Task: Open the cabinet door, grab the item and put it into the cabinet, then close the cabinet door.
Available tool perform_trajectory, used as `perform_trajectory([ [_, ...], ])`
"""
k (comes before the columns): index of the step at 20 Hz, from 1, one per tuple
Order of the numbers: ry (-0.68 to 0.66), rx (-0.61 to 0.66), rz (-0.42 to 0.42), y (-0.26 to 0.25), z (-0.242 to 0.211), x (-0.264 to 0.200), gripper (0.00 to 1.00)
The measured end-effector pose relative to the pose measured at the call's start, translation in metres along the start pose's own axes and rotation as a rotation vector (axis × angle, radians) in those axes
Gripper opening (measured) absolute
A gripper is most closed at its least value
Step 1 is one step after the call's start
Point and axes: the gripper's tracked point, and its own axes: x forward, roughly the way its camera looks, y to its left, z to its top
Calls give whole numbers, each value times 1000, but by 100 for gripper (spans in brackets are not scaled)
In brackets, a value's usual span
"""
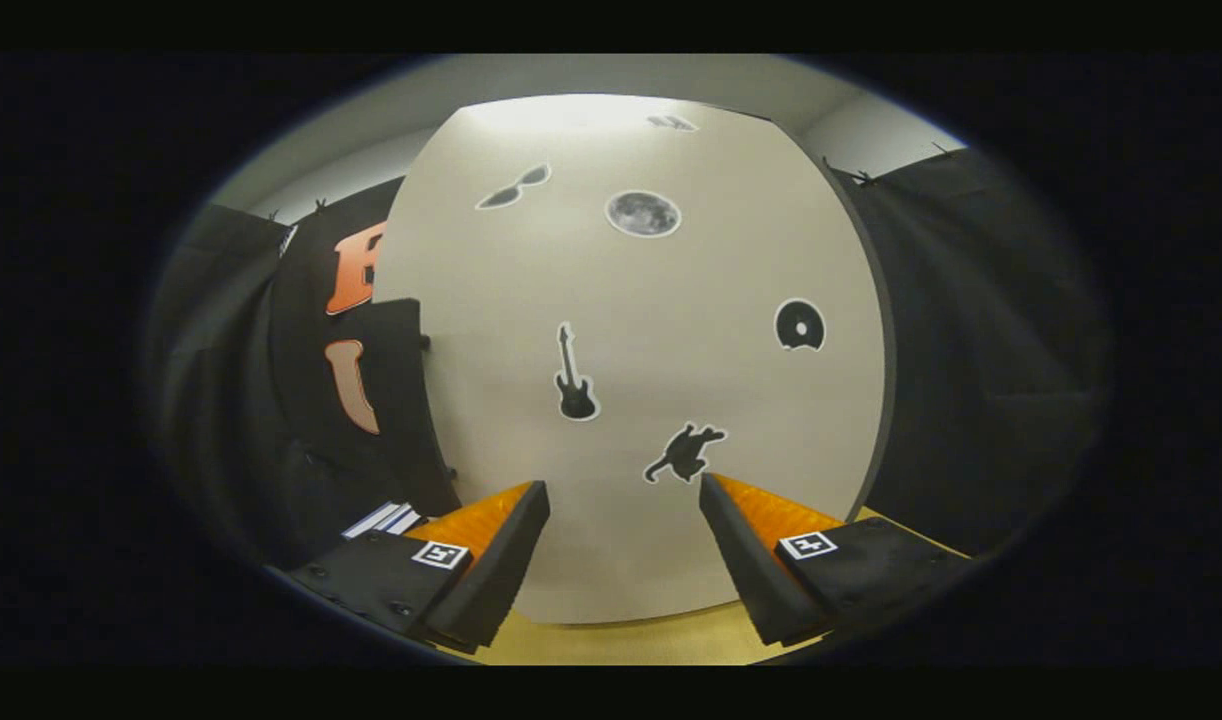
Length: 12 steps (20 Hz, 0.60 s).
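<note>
Facing the closed cabinet door (631,360) at 12 o'clock, stickered, standing on the counter (611,645). Hand-held gripper (623,495) open, fingers spread and empty, just short of the door.

The pale cabinet door (631,360), dotted with black stickers, stands shut just ahead of the gripper.

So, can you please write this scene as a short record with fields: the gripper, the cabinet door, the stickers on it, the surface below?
gripper: gripper, fingers open, nothing between them
cabinet door: cabinet door, pale, facing the fingers just ahead; appears shut
stickers: guitar, moon, disc, sunglasses, dark figure
surface: yellowish tabletop beneath the fingers
item to store: cannot tell
</note>
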Motion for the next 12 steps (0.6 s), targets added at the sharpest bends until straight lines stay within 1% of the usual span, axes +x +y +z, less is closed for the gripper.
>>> perform_trajectory([
  [6,-37,-32,-7,-6,48,-47,97],
  [12,-50,-19,-18,-13,82,-91,97],
])
